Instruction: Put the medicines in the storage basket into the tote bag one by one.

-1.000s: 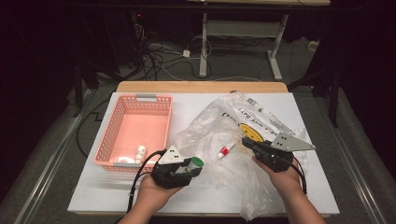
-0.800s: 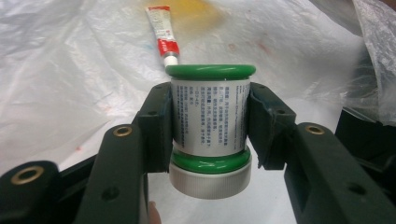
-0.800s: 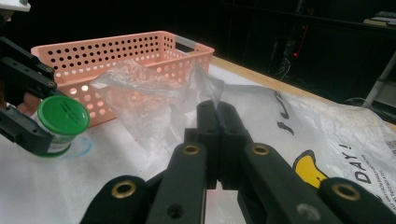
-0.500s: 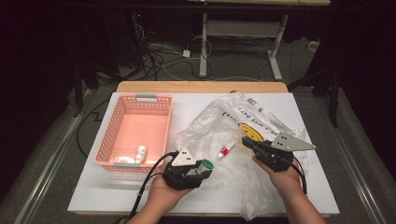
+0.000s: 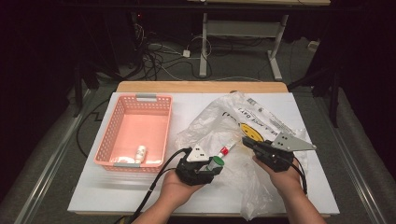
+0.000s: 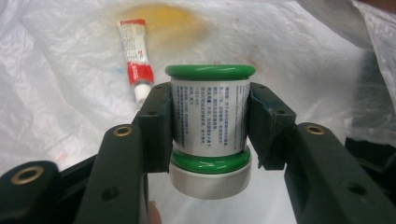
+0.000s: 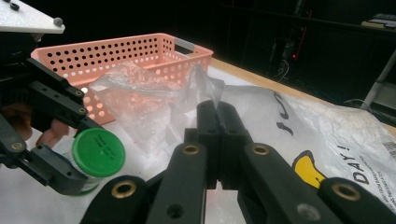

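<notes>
High view: white table top on a wooden board, dark room behind, tangle of cables on grey floor, legs of a second desk farther back. Pink perforated basket at the left of the top, a small white item in its near end. Crumpled clear plastic bag with a yellow smiley print spread across the middle and right.

Left gripper just right of the basket's near corner, at the bag's near edge, clamped on a green-capped jar. Left gripper view: jar squeezed between both pads across its white label, green rim above, green ring and white base below the pads, held off the bag. Small red-and-white tube lying on the plastic beyond the jar, up and to the left, apart from it; in the high view the tube sits between the two grippers.

Right gripper to the right of the jar, resting on the bag. Right gripper view: jaws pressed fully together, a fold of the clear bag pinched at the tips and pulled up into a peak; jar lid and the other gripper low at the left, basket behind.
</notes>
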`<state>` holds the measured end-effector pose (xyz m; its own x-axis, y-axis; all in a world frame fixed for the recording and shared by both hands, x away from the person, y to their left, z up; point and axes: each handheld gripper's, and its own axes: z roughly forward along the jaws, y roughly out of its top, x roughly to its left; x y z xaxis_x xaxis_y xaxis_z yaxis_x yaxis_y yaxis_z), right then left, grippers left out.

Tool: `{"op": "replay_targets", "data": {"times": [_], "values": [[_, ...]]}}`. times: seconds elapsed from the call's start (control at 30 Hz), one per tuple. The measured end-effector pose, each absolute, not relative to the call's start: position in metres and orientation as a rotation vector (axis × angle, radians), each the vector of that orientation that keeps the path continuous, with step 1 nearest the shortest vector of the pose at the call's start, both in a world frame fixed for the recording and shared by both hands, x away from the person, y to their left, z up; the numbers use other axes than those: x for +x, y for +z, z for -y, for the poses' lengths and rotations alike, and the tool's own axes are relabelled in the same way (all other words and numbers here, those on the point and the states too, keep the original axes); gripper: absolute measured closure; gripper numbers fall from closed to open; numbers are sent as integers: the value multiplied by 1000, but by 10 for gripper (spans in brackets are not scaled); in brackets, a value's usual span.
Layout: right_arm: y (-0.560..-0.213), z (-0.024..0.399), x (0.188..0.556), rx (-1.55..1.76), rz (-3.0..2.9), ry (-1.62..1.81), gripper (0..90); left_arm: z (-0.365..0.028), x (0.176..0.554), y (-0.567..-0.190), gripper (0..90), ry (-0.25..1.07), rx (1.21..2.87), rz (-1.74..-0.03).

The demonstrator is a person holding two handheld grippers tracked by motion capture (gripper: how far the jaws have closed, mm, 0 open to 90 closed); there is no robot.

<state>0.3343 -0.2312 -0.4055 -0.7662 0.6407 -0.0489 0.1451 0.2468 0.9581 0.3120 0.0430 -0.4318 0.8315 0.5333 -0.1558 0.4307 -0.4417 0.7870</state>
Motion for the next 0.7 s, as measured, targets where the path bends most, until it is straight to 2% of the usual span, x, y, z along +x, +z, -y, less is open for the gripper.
{"op": "replay_targets", "data": {"times": [0.7], "values": [[-405,234,336,728,-2079,1553,900,12,347,-448,537,144,2134,-686]]}}
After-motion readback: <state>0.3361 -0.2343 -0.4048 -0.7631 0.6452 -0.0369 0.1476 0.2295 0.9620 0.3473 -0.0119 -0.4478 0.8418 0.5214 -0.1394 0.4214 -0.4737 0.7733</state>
